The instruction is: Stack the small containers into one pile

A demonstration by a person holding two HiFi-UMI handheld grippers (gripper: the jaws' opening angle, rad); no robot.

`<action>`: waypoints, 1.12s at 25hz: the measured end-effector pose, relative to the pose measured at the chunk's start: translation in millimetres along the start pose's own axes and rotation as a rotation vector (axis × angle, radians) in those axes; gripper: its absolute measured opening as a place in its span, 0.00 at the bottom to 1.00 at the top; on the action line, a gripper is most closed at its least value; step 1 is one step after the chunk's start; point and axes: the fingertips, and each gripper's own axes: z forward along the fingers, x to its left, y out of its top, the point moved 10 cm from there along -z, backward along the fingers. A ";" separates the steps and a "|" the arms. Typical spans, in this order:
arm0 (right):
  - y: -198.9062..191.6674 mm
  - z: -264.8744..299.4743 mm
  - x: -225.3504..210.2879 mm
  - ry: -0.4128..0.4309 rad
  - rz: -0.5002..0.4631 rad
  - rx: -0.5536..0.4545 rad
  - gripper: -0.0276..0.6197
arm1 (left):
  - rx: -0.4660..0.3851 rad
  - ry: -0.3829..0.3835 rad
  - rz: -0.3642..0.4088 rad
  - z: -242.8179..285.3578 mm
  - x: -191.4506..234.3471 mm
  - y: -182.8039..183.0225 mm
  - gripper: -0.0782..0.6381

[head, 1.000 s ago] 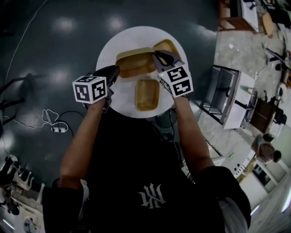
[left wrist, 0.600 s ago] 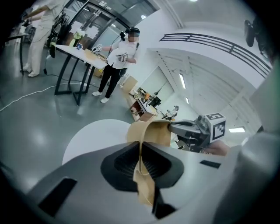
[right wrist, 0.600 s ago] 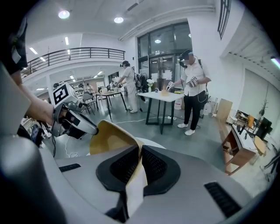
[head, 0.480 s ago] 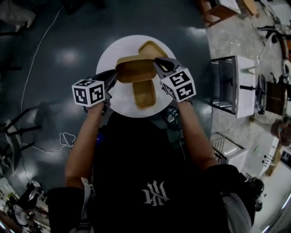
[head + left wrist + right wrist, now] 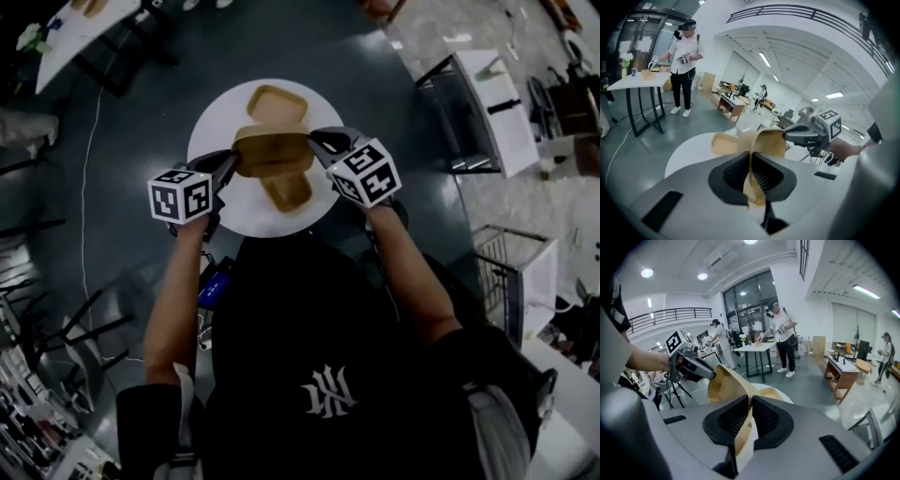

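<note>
Head view: left gripper (image 5: 230, 161) and right gripper (image 5: 319, 142) each pinch tight on an opposite rim of one tan container (image 5: 272, 153), held level above the table (image 5: 208, 131), probably so it can drop squarely into another. It hangs between a far container (image 5: 277, 105) and a near container (image 5: 287, 190), both resting on the top. All three look empty.
</note>
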 end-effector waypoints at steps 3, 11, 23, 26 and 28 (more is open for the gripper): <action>-13.6 -17.0 4.2 -0.048 0.077 0.000 0.12 | 0.075 -0.063 0.090 13.4 -3.4 13.3 0.14; -46.9 -46.1 25.9 -0.148 0.258 0.013 0.13 | 0.238 -0.224 0.218 42.0 -11.4 22.3 0.14; -95.1 -36.8 78.1 -0.270 0.573 -0.022 0.13 | 0.465 -0.445 0.388 72.1 6.2 25.2 0.14; -106.7 -37.6 86.6 -0.282 0.637 -0.047 0.13 | 0.503 -0.477 0.414 83.9 6.8 22.5 0.14; -117.7 -42.3 87.2 -0.283 0.699 -0.075 0.13 | 0.521 -0.493 0.437 92.8 -0.3 22.2 0.14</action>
